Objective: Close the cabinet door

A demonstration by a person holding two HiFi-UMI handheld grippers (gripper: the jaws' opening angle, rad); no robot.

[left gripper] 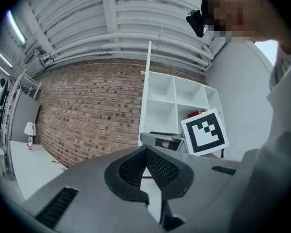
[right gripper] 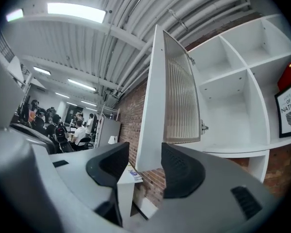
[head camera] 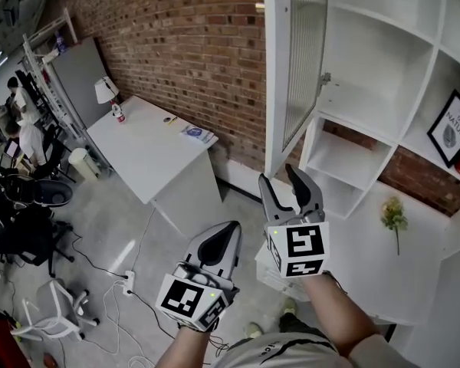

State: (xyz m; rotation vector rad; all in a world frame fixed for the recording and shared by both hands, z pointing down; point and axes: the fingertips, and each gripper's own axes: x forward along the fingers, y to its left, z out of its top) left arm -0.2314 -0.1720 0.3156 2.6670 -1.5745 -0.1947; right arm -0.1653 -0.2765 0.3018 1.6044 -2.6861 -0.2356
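Wide open, that white-framed ribbed-glass cabinet door (head camera: 303, 60), closing all to do; right gripper (head camera: 291, 176) jaws spread and empty short of its edge, left gripper (head camera: 231, 228) jaws pinched together, empty

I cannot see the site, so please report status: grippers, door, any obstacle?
Door wide open. Left gripper shut, empty. Right gripper open near door's lower corner, no grip. Nothing seen blocking the swing.

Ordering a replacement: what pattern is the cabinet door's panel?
Vertical ribs on the door panel; clearest in right gripper view.
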